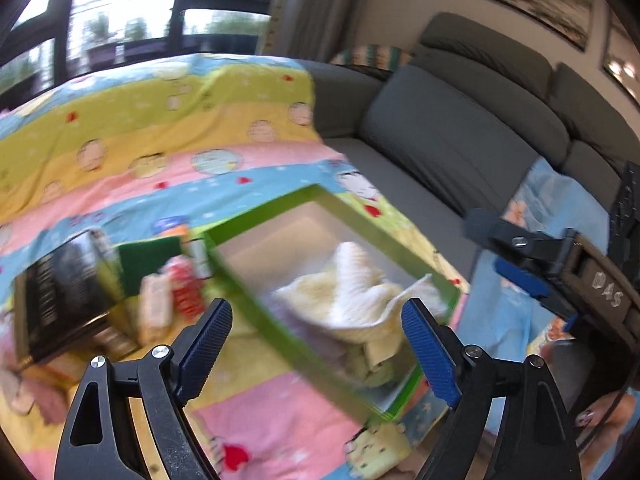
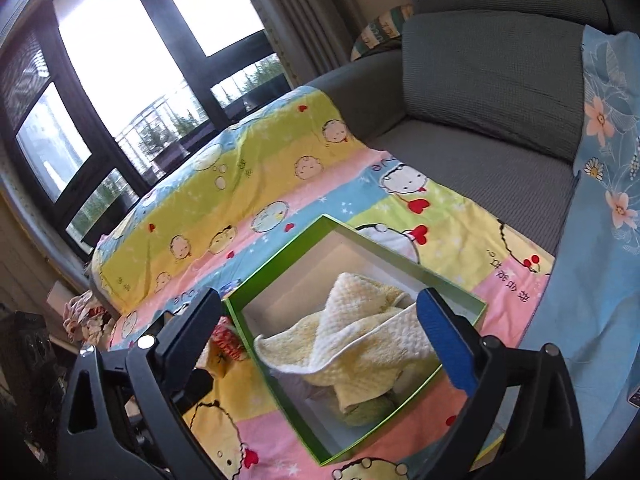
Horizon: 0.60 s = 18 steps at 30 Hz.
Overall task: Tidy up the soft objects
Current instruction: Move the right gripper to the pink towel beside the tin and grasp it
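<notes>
Below and ahead of both tongs sat the green box (image 2: 460, 304) on the cartoon sheet (image 2: 256, 160), with the yellow towel (image 2: 360, 344) heaped loosely inside it. I had the left gripper (image 1: 316, 344) spread wide, nothing between its blue pads (image 1: 428, 344), and the right gripper (image 2: 316, 344) equally wide and empty. No earlier frame, so I say nothing of jaw motion.

Risk, as I judged it: one towel corner lapped up at the box's near rim, between my right jaws, so a low pass could snag it and drag the towel back out. The heap also stood near rim height and might spill if the box got bumped. Left of the left gripper lay clutter, a dark book (image 1: 60, 288) and some small packets (image 1: 176, 284), blurred, easy to clip.

Pose: both tongs tilted downward over the box, clear of the towel, left view smeared. Right tongs showed at the left view's right edge.
</notes>
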Motion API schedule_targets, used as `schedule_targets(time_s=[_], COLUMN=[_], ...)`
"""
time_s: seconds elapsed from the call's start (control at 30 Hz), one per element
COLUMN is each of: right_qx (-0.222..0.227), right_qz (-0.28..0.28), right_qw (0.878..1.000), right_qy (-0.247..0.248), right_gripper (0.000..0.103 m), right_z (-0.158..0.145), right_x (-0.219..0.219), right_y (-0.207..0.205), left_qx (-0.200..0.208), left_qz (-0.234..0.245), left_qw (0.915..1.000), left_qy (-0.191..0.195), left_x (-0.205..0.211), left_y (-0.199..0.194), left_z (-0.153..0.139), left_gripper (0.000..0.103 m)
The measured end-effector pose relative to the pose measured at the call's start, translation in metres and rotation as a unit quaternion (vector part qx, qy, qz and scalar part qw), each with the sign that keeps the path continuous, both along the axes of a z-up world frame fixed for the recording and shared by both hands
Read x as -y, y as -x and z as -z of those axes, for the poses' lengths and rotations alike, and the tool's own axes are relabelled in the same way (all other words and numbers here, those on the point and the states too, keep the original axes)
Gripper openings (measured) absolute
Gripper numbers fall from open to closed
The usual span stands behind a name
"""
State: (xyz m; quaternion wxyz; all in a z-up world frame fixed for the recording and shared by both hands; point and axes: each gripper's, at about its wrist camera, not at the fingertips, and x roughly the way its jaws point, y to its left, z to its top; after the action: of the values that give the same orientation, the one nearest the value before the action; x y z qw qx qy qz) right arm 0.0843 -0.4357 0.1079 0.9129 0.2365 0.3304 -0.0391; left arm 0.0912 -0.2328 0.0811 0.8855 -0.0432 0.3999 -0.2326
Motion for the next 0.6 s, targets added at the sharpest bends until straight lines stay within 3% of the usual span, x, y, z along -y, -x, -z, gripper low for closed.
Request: schedule_targets(time_s=[0.27, 0.47, 0.6], right_qx=[-0.008, -0.027, -0.045], right_qz=[-0.092, -0.17, -0.228], right_qw=[0.995, 0.985, 0.972], right_qy=[-0.026, -0.026, -0.03], right_gripper=[0.098, 0.098, 0.092], right_z=[0.009, 0.03, 0.047], right_x=[-0.057, -0.122, -0.17], right_y=[-0.002, -0.012, -0.023], left_qx=[-0.012, -0.036, -0.057], left_qz=[-0.125, -0.253, -0.301], left_qw=[0.9921, 0.9667, 0.9511], left_qy=[0.007, 0.019, 0.034], left_x=[-0.105, -0.195, -0.234], left_y=[0.038, 0.068, 0.085], left_z=[0.014, 0.044, 0.067], left_gripper=[0.087, 0.087, 0.087])
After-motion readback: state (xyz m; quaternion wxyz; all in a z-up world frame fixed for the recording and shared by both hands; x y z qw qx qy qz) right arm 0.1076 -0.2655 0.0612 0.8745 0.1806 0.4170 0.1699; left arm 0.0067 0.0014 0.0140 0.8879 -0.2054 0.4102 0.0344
